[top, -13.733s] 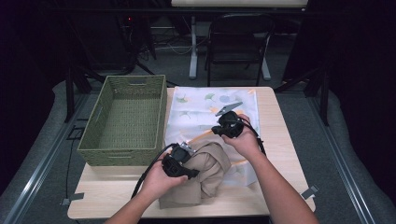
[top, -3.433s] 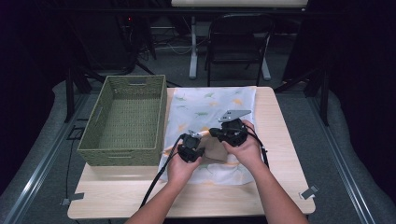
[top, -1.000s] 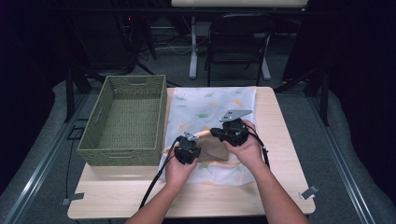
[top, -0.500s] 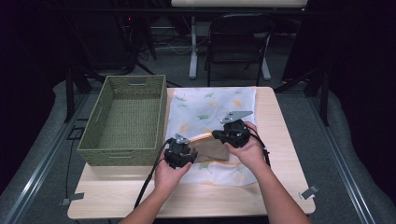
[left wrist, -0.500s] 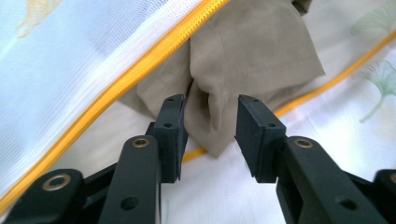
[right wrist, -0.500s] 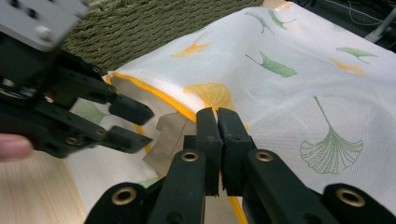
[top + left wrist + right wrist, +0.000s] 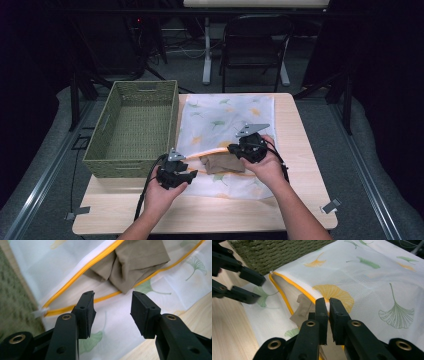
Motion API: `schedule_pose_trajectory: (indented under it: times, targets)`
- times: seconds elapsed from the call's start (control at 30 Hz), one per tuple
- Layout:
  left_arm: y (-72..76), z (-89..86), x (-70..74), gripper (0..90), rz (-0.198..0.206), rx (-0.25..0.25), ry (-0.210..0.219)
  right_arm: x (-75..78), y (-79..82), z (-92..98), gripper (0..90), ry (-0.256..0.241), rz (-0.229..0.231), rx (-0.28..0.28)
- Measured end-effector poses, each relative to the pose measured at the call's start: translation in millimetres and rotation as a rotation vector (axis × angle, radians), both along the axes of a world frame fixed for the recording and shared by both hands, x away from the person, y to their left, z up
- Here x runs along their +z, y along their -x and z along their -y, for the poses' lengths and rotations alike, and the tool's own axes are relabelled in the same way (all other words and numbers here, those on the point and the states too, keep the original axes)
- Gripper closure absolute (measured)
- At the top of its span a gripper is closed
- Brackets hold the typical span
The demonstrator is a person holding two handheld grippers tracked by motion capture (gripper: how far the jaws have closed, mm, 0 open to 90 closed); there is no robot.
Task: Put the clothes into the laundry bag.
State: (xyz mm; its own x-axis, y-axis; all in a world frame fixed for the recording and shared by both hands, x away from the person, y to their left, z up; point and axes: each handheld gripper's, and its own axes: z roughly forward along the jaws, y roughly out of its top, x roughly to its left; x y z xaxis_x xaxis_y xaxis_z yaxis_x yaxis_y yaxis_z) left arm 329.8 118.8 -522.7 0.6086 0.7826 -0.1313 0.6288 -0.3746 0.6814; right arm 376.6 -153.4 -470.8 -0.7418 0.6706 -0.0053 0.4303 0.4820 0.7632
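Right hand-held gripper lifts left-right zipper edge.

left hand-held gripper: we hold it low at our left, jaws spread apart | right hand-held gripper: jaws pinched nearly together, forearm angled inward

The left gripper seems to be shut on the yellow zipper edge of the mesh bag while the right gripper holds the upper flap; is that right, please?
Not quite. The left gripper is open, its jaws apart above the mesh bag, as the left gripper view shows. The right gripper does hold the upper flap at its yellow zipper edge.
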Motion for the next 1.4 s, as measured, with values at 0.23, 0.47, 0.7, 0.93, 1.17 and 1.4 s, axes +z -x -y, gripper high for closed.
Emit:
schedule_pose_trajectory:
  times: [0.23, 0.47, 0.7, 0.93, 1.17, 1.4]
  targets:
    - [8.9, -24.1, 0.4, 52.1, 0.0, 0.01, 0.003, -1.3, 5.7, 4.2, 83.1, 0.02, -0.004, -0.018]
    - [15.2, -44.0, -3.1, 49.8, 0.006, 0.035, 0.003, -3.6, 13.5, 7.8, 78.8, 0.025, -0.001, -0.04]
    - [19.8, -50.6, -8.9, 47.6, -0.005, 0.04, -0.004, -5.1, 24.6, 15.3, 73.4, 0.011, 0.001, -0.072]
    - [24.7, -58.2, -15.0, 47.1, -0.013, 0.053, -0.007, -8.4, 38.5, 28.8, 64.7, -0.005, 0.008, -0.115]
    - [24.7, -59.6, -28.7, 47.5, -0.042, 0.074, -0.01, -17.7, 53.5, 49.3, 59.3, 0.018, 0.018, -0.177]
    - [22.4, -59.0, -35.7, 47.4, -0.055, 0.093, -0.014, -22.3, 62.9, 70.7, 56.9, -0.01, 0.024, -0.222]
